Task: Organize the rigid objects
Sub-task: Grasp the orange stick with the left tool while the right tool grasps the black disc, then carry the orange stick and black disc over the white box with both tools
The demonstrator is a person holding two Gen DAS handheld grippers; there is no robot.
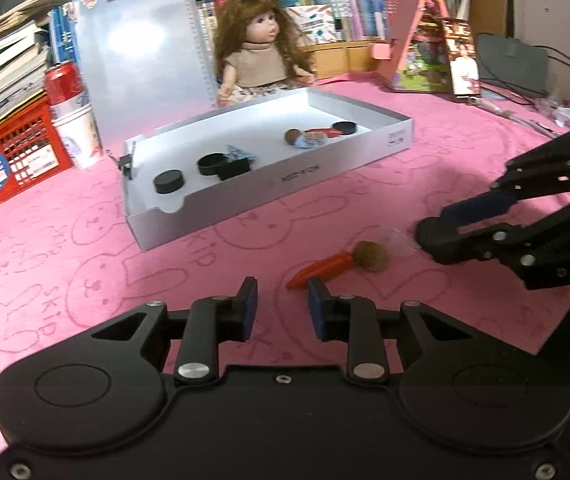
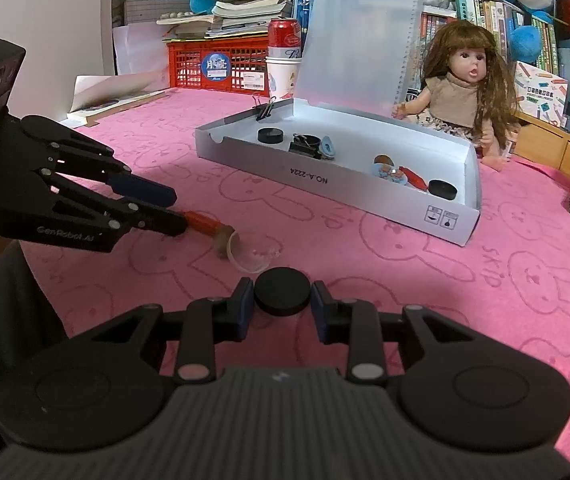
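Note:
An orange carrot toy (image 1: 317, 270) with a brown ball end (image 1: 371, 256) lies on the pink cloth. My left gripper (image 1: 281, 308) is open just short of it; the carrot's tip sits by the right finger, not between the pads. In the right wrist view the left gripper (image 2: 177, 212) shows its lower finger touching the carrot (image 2: 203, 221). My right gripper (image 2: 282, 300) is shut on a black disc (image 2: 282, 294), just above the cloth. From the left wrist view the right gripper (image 1: 433, 228) hides that disc. A white box (image 1: 245, 204) (image 2: 325, 184) stands open with several small objects inside.
A clear plastic cup (image 2: 253, 257) lies on its side next to the carrot's ball end. Behind the box sit a doll (image 2: 461, 96), a red can (image 2: 283, 38) on paper cups, a red crate (image 2: 221, 62) and books. A pink toy house (image 1: 425, 52) is far right.

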